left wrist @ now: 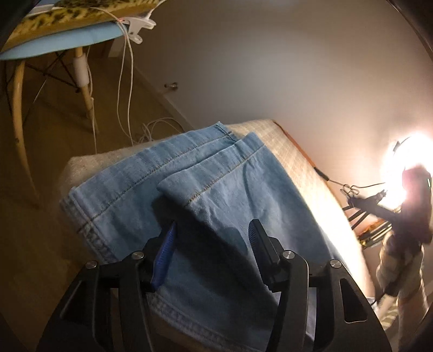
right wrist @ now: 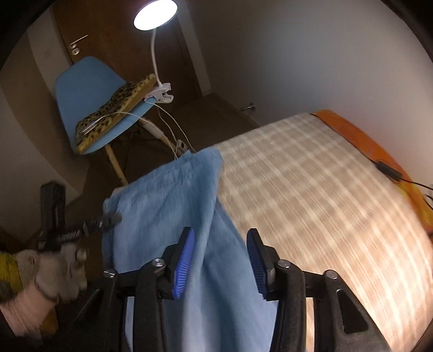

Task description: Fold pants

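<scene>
1. The pants point(left wrist: 162, 189), pale blue denim, lie on the checked bed cover point(left wrist: 295, 162) with both leg ends folded back toward the far corner. In my right view the cloth is blurred, and one end seems raised off the bed; I cannot tell how far.

2. Handling, as I judge it: soft, limp denim with some weight. It will drape and sag rather than hold a line, and is not slippery. The stitched hems and side seams are the thickest, firmest parts, so I would take hold there, near a corner, biting through all layers at once.

3. My left tongs point(left wrist: 212, 230) stand spread wide just above the upper fold, holding nothing.

4. My right tongs point(right wrist: 220, 238) are also spread, with denim hanging between the blue pads. Neither pad seems pressed on the cloth, though blur makes contact uncertain.

5. In the right view my left tongs reach the cloth's far edge; whether they pinch it there I cannot tell.

6. Beyond the bed: a blue chair point(right wrist: 81, 89) carrying a spotted cushion point(right wrist: 113, 108), with a lit clip lamp point(right wrist: 155, 13) and trailing white cables.
</scene>
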`<action>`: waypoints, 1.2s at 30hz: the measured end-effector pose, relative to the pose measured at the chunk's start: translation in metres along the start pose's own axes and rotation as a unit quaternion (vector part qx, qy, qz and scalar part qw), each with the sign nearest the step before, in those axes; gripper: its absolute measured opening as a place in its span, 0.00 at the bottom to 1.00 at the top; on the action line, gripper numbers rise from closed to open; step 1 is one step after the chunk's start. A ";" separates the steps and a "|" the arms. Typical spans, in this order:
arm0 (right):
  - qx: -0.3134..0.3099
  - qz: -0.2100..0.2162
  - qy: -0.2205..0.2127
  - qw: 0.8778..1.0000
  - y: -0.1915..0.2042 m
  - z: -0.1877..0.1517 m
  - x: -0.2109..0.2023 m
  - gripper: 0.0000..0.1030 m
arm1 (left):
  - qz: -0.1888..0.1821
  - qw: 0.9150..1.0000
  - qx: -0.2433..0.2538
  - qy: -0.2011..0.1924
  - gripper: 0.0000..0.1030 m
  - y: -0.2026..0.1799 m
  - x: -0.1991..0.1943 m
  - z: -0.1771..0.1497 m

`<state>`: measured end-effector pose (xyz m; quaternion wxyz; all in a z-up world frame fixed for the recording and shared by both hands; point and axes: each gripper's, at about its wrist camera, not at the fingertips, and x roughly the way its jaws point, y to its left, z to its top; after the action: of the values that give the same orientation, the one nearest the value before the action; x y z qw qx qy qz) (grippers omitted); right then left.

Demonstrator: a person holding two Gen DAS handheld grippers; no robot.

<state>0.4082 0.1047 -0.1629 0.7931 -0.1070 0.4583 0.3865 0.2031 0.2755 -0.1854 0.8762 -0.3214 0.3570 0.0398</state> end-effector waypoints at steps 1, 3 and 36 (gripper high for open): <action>0.005 0.005 0.003 1.000 -0.002 0.007 0.013 0.47 | 0.009 1.000 0.006 -0.001 0.52 -0.003 0.003 0.001; 0.014 0.013 0.013 1.000 -0.007 0.022 0.036 0.47 | 0.021 1.000 0.017 -0.002 0.52 -0.010 0.007 0.004; -0.049 0.037 -0.003 0.998 0.070 0.105 0.132 0.04 | 0.009 0.995 0.051 -0.084 0.03 0.014 -0.049 -0.009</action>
<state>0.4628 0.2756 -0.1988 0.7734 -0.1277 0.4402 0.4380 0.1573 0.2892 -0.1658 0.9180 -0.2684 0.2864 0.0567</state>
